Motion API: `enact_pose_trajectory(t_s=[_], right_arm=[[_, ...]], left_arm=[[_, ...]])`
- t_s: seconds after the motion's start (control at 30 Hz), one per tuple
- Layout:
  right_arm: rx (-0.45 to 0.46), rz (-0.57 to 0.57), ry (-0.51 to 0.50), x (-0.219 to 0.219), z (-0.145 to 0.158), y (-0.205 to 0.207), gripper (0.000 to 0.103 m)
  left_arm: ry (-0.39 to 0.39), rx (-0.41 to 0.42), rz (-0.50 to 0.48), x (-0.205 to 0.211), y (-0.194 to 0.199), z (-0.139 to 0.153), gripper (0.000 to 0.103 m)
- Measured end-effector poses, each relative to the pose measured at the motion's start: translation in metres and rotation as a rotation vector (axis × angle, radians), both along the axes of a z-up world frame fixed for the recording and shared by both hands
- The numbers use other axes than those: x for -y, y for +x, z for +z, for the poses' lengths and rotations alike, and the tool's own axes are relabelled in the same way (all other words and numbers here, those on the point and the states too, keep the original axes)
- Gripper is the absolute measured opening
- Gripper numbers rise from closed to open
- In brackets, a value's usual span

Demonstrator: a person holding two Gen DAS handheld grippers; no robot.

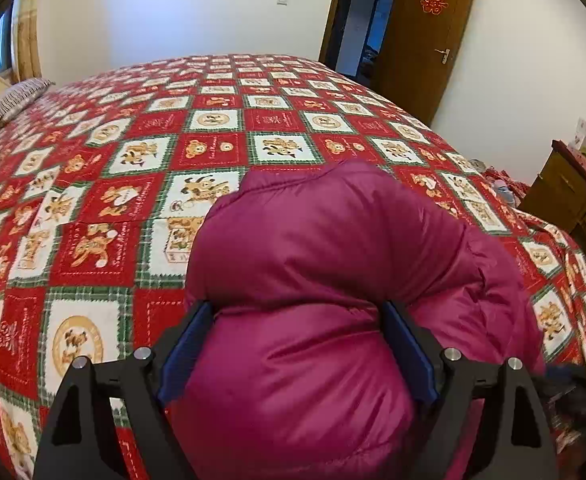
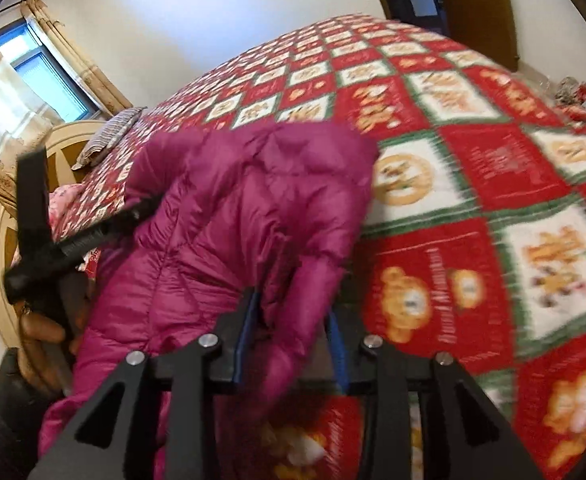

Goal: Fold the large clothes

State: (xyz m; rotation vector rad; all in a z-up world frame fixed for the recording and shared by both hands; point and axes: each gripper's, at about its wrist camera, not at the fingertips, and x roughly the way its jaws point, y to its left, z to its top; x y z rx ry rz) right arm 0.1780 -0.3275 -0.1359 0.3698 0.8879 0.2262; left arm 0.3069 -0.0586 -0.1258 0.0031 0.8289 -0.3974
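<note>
A magenta puffer jacket [image 1: 313,280] is being kept bunched on the near part of a bed covered by a red, white and green patchwork quilt [image 1: 133,160] printed with cartoon bears. In the left wrist view, the left gripper [image 1: 299,344] is being held with its blue-padded jaws spread wide, and a thick padded fold of the jacket is bulging up between them; whether the pads are pressing on the fabric cannot be told. In the right wrist view, the right gripper [image 2: 293,332] is being held with its jaws partly apart, and a puffy section of the jacket [image 2: 233,216] is sitting between the blue pads, touching them, though a firm clamp cannot be told through the blur. In that same view the left gripper [image 2: 129,216] is being seen at the jacket's far left edge, gripped by a hand [image 2: 41,332]. A striped pillow [image 1: 11,102] is lying at the head of the bed, well apart from the jacket, and a brown door [image 1: 425,36] is standing open beyond the bed
</note>
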Motion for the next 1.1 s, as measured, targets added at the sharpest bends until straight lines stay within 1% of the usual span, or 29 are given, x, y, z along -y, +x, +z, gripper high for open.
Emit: enact_pose_trajectory(t_s=[0.07,0.17,0.2,0.23,0.3,0.33,0.4,0.43,0.5,0.53,0.6,0.63,0.67,0.73,0.77,0.83,0.9,1.0,1.1], right_arm=[[0.022,-0.043,-0.004,0.014,0.020,-0.006,0.037],[0.048,-0.094,0.004,0.018,0.053,0.004,0.037],[0.044,-0.099,0.023,0.016,0.061,0.011,0.037],[0.040,-0.097,0.069,0.012,0.069,0.022,0.037],[0.032,-0.082,0.149,0.004,0.074,0.040,0.037],[0.016,-0.087,0.169,-0.002,0.073,0.051,0.038],[-0.025,-0.107,0.143,-0.017,0.064,0.068,0.038],[-0.046,-0.125,0.109,-0.024,0.054,0.074,0.038],[-0.080,-0.192,0.001,-0.031,0.032,0.077,0.038],[-0.079,-0.234,-0.059,-0.031,0.021,0.075,0.038],[-0.046,-0.291,-0.124,-0.032,0.001,0.069,0.041],[-0.030,-0.302,-0.141,-0.034,-0.004,0.067,0.045],[-0.001,-0.311,-0.180,-0.038,-0.009,0.064,0.049],[0.041,-0.314,-0.243,-0.043,-0.013,0.061,0.051],[0.049,-0.308,-0.243,-0.044,-0.014,0.063,0.052],[0.056,-0.273,-0.211,-0.044,-0.017,0.070,0.053],[0.060,-0.214,-0.195,-0.047,-0.018,0.078,0.053],[0.062,-0.166,-0.199,-0.055,-0.018,0.090,0.054],[0.077,-0.161,-0.177,-0.055,-0.024,0.093,0.054]], left_arm=[[0.028,0.028,-0.006,0.002,-0.010,0.002,0.087],[0.039,0.024,0.009,0.006,-0.002,-0.003,0.089],[0.048,0.023,0.015,0.007,0.001,-0.006,0.089],[0.061,0.027,0.018,0.009,0.000,-0.005,0.090],[0.091,0.041,0.023,0.012,0.001,-0.007,0.090],[0.105,0.050,0.025,0.014,-0.001,-0.006,0.090],[0.117,0.059,0.027,0.014,0.000,-0.008,0.090],[0.121,0.063,0.026,0.014,-0.001,-0.008,0.090],[0.121,0.071,0.021,0.012,-0.002,-0.008,0.091],[0.116,0.073,0.017,0.010,-0.003,-0.008,0.091],[0.096,0.065,0.019,0.006,-0.003,-0.007,0.091],[0.088,0.062,0.025,0.004,-0.002,-0.006,0.091],[0.082,0.064,0.040,0.002,-0.003,-0.003,0.091],[0.092,0.091,0.067,-0.001,-0.005,0.005,0.091],[0.103,0.113,0.080,-0.002,-0.006,0.009,0.091],[0.120,0.148,0.103,-0.003,-0.003,0.018,0.091],[0.118,0.149,0.104,-0.003,0.007,0.023,0.091],[0.133,0.122,0.126,-0.002,0.031,0.018,0.091],[0.109,0.058,0.123,0.000,0.048,0.003,0.092]])
